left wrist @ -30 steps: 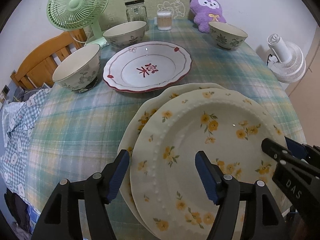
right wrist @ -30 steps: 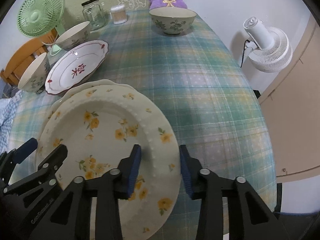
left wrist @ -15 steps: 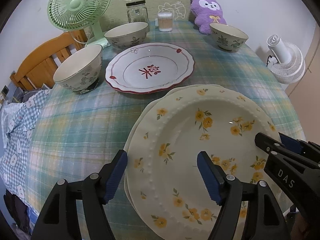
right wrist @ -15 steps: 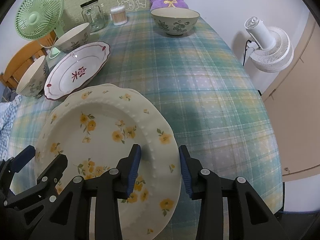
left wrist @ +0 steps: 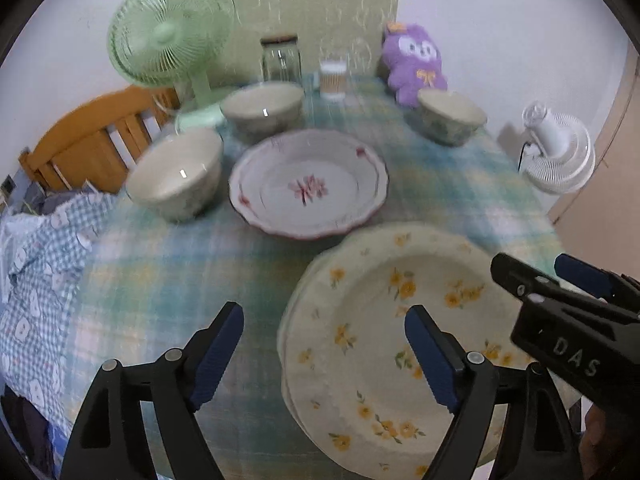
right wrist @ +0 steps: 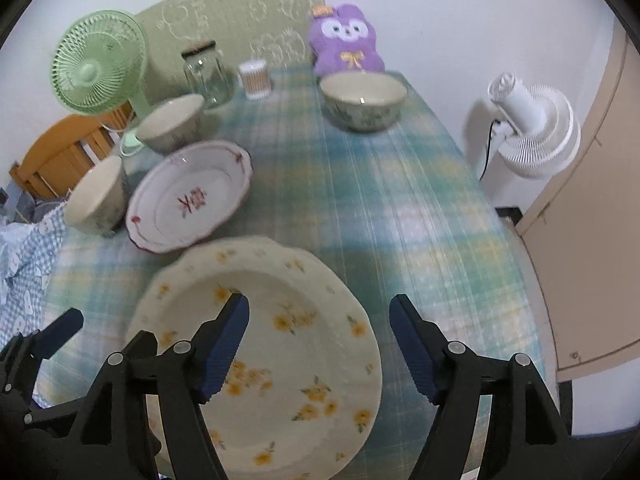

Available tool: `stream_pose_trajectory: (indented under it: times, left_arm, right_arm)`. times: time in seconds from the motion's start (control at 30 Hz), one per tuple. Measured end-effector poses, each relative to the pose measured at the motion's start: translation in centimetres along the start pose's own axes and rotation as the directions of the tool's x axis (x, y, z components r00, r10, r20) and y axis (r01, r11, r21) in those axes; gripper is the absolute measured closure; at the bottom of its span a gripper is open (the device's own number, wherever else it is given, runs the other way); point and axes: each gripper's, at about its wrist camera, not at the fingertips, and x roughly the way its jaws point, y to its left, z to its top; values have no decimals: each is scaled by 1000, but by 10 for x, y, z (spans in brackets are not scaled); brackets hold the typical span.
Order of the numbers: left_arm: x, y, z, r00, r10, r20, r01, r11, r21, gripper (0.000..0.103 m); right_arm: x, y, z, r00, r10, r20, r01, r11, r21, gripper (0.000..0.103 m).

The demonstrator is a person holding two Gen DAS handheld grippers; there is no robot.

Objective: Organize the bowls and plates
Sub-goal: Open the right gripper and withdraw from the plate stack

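Letting go of the flowered plates [right wrist: 280,344], both tools opening over the stack.

I have the left gripper [left wrist: 324,352] and the right gripper [right wrist: 320,344] with jaws spreading wide and nothing pinched between them; the stack of flowered plates lies flat on the checked tablecloth [right wrist: 420,208] beneath. From the left camera the red-rimmed plate [left wrist: 308,184] sits at 12 o'clock of the stack, with three bowls beyond: one at 10 o'clock [left wrist: 176,172], one at 11 o'clock [left wrist: 262,108], one at 1 o'clock [left wrist: 450,120]. I judge the crockery stiff, glazed, slippery and breakable, fairly heavy for its size, so I would pinch each piece across its rim, one on each side for plates.
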Motion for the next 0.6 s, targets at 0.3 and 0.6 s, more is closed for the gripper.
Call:
stream_pose_trajectory:
  times: [0.3, 0.6]
  left_arm:
    - [-29, 14, 26, 993, 70, 91, -67, 997, -39, 10]
    - [-8, 23, 56, 993, 77, 88, -68, 992, -105, 10]
  right_arm:
    - [-35, 26, 27, 994, 28, 102, -22, 998, -57, 27]
    - [-17, 43, 63, 990, 90, 108, -77, 990, -122, 27]
